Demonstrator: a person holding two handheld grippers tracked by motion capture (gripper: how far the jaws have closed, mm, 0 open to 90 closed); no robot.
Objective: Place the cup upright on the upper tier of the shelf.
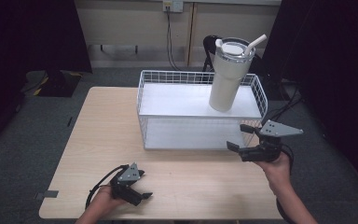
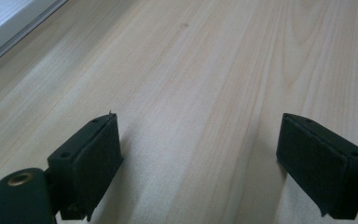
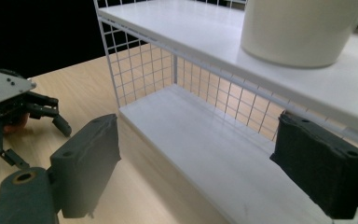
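Observation:
A cream tumbler (image 1: 229,74) with a lid and straw stands upright on the right end of the top shelf of a white wire rack (image 1: 177,100). Its base (image 3: 298,32) shows in the right gripper view. My right gripper (image 1: 238,136) hovers open at the rack's front right corner, below the tumbler. Its jaws (image 3: 198,123) stand wide apart, facing the lower shelf (image 3: 205,144), with nothing between them. My left gripper (image 1: 144,184) rests open near the table's front edge, its jaws (image 2: 200,123) spread over bare wood. It also appears at the left (image 3: 9,100) in the right gripper view.
The light wooden table (image 1: 102,135) has free room left of and in front of the rack. Grey carpet surrounds it. Dark curtains hang at both sides, and a cable (image 1: 170,37) runs down the back wall.

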